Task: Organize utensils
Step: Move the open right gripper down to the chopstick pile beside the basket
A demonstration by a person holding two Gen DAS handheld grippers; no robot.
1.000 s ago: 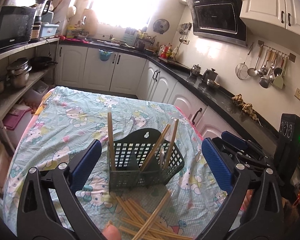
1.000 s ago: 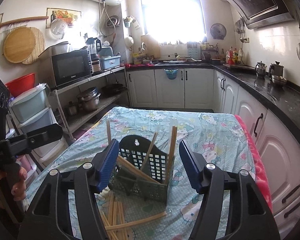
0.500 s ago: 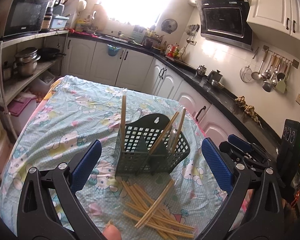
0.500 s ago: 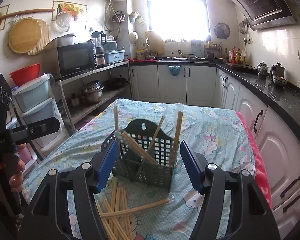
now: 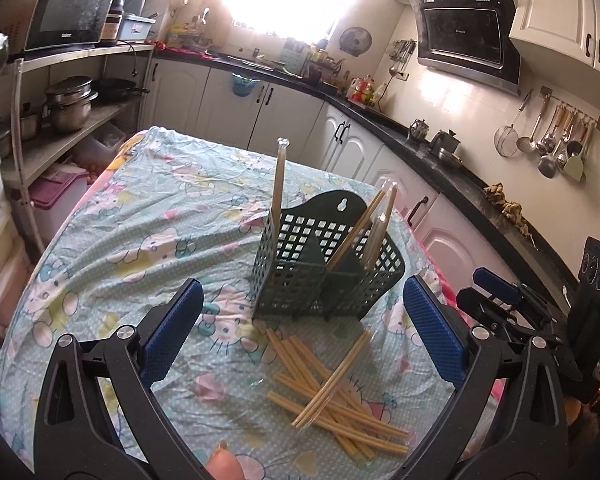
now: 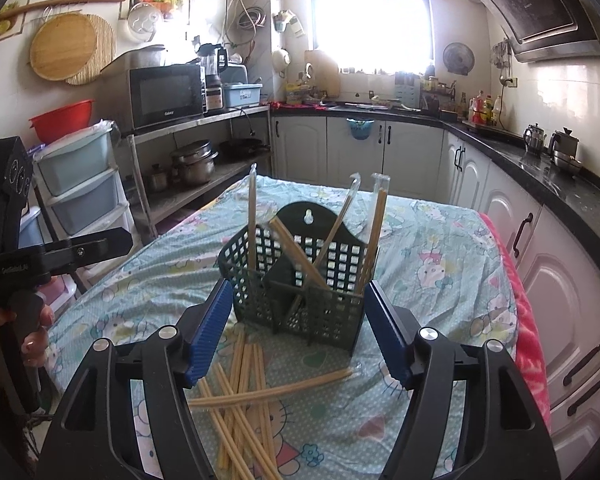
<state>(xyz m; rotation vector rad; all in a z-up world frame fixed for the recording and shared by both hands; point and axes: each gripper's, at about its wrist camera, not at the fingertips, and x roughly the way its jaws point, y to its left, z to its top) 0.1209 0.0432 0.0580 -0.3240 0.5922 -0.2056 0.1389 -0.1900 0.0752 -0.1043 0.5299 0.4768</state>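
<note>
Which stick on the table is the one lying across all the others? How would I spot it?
Find the table with the pale blue cartoon-cat cloth, then the dark green plastic mesh utensil basket standing on it. In front of the basket lies a loose pile of tan wrapped chopsticks. The crossing chopstick lies sideways on top, while the others point toward the basket.

— What fills the upper left of the frame?
— A microwave (image 6: 166, 94) on a metal shelf, steel pots (image 6: 194, 162) stacked below.
— And at right?
— A black range hood (image 5: 466, 34), ladles (image 5: 552, 142) hanging on the tiled wall.
</note>
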